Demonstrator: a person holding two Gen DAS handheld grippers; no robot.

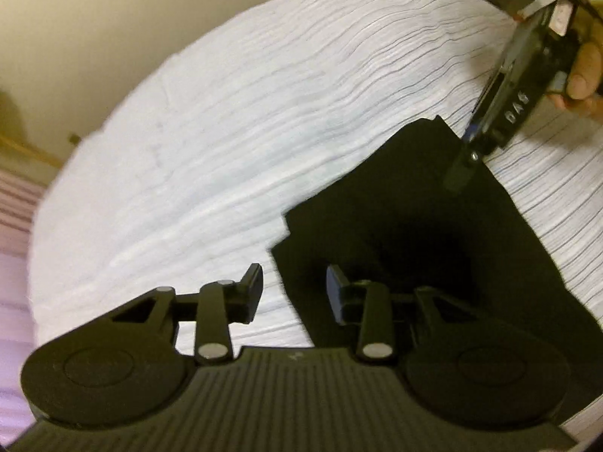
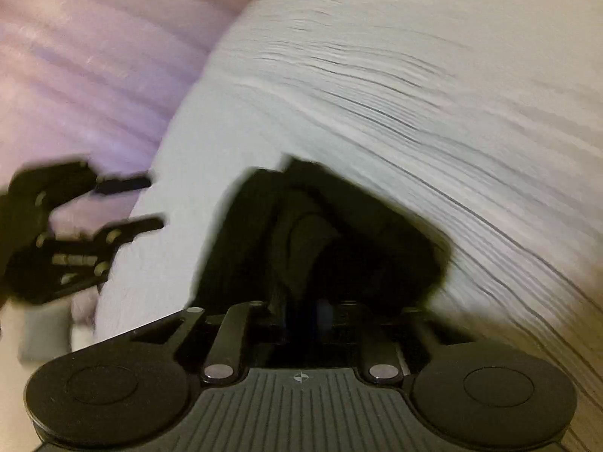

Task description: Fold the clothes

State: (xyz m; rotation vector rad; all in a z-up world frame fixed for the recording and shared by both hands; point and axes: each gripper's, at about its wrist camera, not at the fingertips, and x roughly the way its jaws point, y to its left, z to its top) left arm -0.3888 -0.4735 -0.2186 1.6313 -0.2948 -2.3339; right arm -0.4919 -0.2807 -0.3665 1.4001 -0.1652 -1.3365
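Observation:
A black garment (image 1: 414, 245) lies folded flat on a white ribbed cover (image 1: 226, 132). My left gripper (image 1: 296, 293) hovers open at the garment's left edge, with nothing between its fingers. In the left wrist view my right gripper (image 1: 459, 173) comes down from the upper right, its tip at the garment's far corner. In the blurred right wrist view the right gripper (image 2: 312, 312) is shut on a lifted, bunched part of the black garment (image 2: 339, 233), which hides its fingertips. My left gripper (image 2: 152, 202) shows open at the left of that view.
A hand (image 1: 584, 71) holds the right gripper at the top right. The white cover (image 2: 414, 94) spreads wide around the garment. Purple striped fabric (image 2: 75, 56) lies beyond the cover's left edge. A beige wall (image 1: 75, 19) and a wooden strip (image 1: 37, 150) are at the far left.

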